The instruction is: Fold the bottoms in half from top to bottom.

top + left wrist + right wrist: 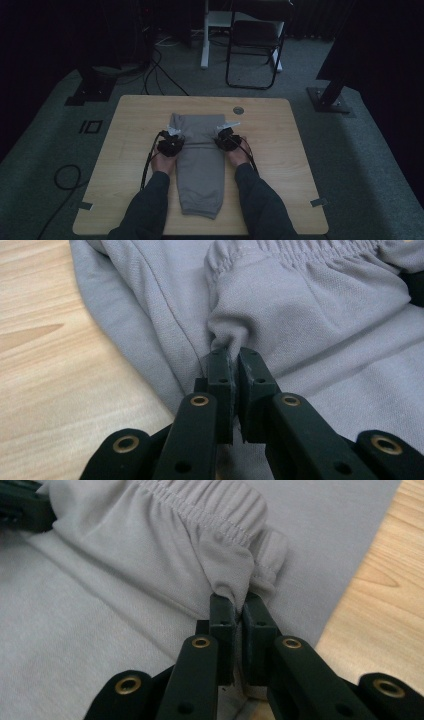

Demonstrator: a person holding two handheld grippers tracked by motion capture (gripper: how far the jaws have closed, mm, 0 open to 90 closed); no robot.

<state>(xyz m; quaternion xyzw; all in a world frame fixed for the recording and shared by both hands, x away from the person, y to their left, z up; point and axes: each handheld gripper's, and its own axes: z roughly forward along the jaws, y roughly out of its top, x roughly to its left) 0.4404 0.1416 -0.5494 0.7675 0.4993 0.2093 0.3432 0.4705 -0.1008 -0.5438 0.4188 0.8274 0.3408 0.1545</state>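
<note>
Grey sweatpants (200, 165) lie at the centre of the high view, on the wooden table (280, 165), with the elastic waistband (300, 255) folded over partway down the garment. The cloth looks soft, light and limp, so I judge it will sag and drag unless held at both edges; the gathered waistband corners give the firmest hold. The left gripper (234, 357) is clamped on a pinch of fabric at the left waistband corner, and the right gripper (239, 602) is clamped likewise at the right corner. A folding chair (255, 45) stands at the top of the high view.
</note>
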